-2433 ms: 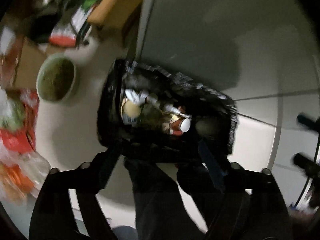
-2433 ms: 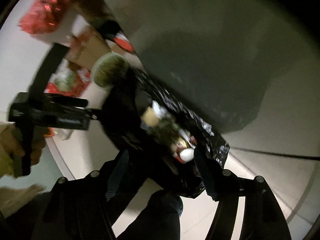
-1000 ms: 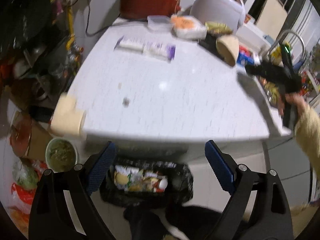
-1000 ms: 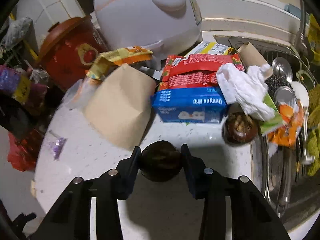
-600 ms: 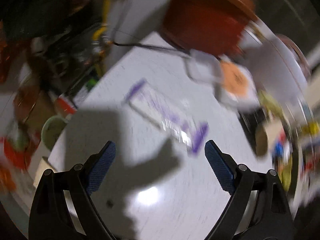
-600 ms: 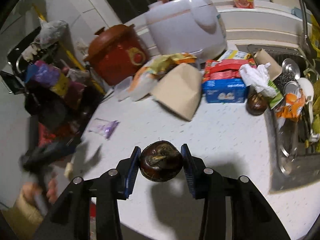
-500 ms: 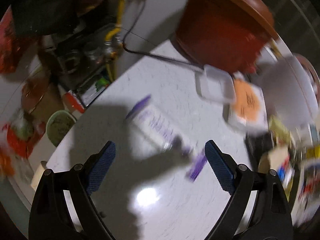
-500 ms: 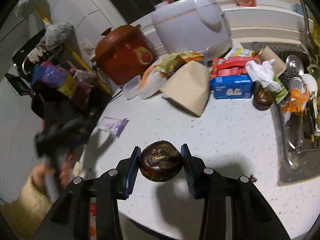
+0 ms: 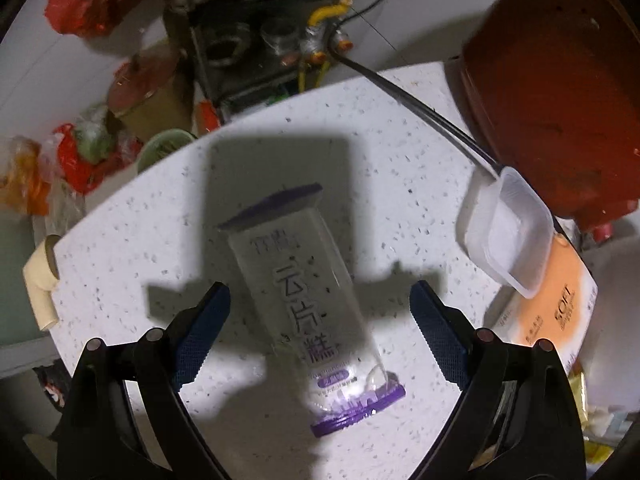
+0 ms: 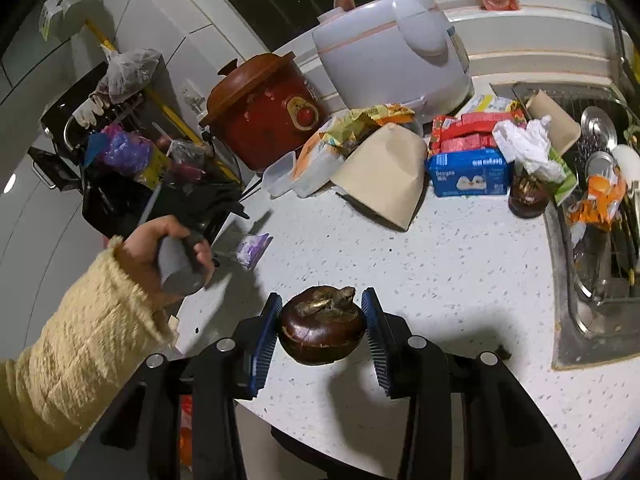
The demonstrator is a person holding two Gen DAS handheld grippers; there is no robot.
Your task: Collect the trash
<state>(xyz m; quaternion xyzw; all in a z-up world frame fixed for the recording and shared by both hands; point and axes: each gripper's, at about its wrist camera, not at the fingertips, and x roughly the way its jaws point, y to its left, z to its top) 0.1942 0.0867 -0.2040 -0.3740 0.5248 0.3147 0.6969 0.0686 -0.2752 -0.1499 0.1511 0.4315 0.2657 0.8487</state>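
A clear plastic wrapper with purple ends and purple print [image 9: 304, 300] lies flat on the white speckled counter [image 9: 380, 184]. My left gripper [image 9: 320, 316] is open just above it, one finger on each side. The wrapper shows small in the right wrist view [image 10: 253, 249], below the person's left hand. My right gripper [image 10: 322, 326] is shut on a dark brown mangosteen [image 10: 322, 326] and holds it above the counter's front edge. A second mangosteen [image 10: 528, 196] sits by the sink.
A red clay cooker [image 9: 552, 80], a clear plastic tub [image 9: 505, 232] and an orange tissue pack [image 9: 560, 300] stand right of the wrapper. Farther along are a rice cooker [image 10: 392, 48], a tan paper bag [image 10: 384, 172], snack boxes [image 10: 468, 160] and the sink [image 10: 600, 200].
My left gripper has come up from the black trash bag on the floor and dropped low over the purple wrapper. My right gripper closed on the mangosteen and drew it back toward the counter's front.
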